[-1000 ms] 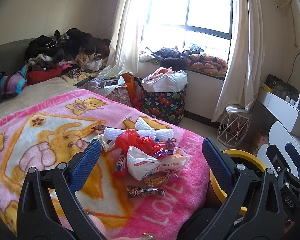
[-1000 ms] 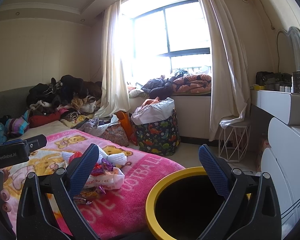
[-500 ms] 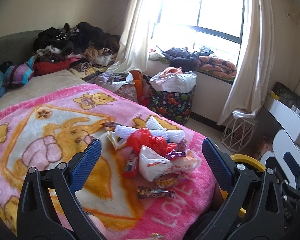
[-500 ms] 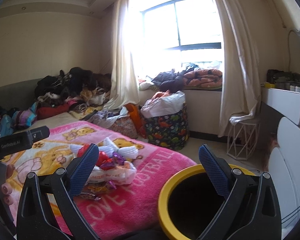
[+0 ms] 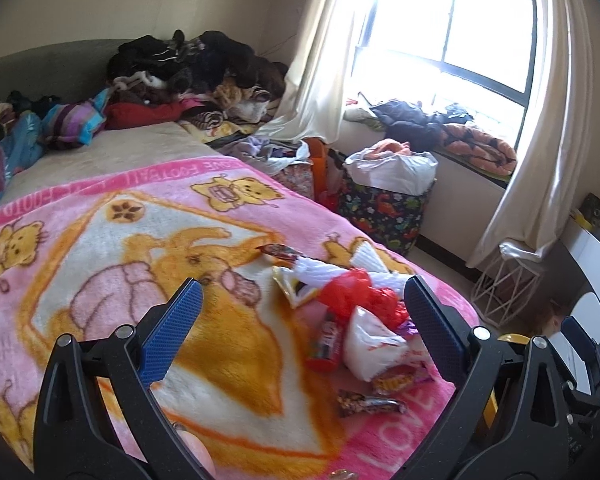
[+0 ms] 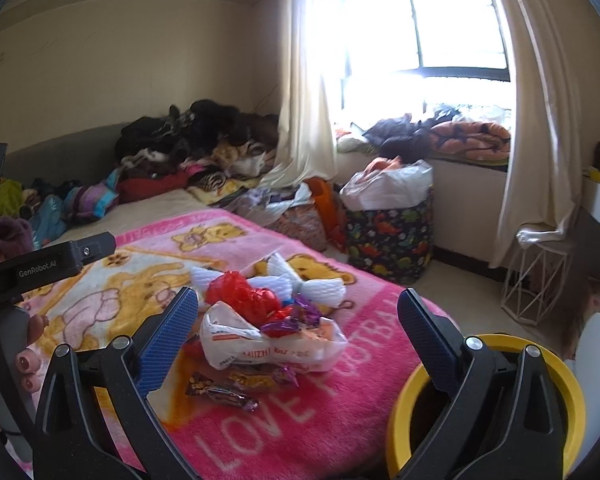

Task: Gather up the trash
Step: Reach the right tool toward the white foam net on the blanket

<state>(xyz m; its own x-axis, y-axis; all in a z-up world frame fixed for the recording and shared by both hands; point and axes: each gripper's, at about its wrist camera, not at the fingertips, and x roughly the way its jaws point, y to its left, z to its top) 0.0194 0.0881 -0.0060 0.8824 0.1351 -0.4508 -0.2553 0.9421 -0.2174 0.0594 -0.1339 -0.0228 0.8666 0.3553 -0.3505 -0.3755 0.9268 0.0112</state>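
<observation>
One yellow bin (image 6: 484, 344); one white bag (image 6: 260, 344); one red bag (image 6: 244, 296); two grippers (image 5: 300, 312) (image 6: 296, 312).

Yellow bin (image 6: 572, 396) cut off by frame edge

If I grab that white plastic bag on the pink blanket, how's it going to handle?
The white plastic bag looks thin and crumpled, so probably floppy and light, sagging from a pinch. It lies open, with purple wrappers resting on it, which may slide off. The film likely crushes easily rather than slipping.
</observation>
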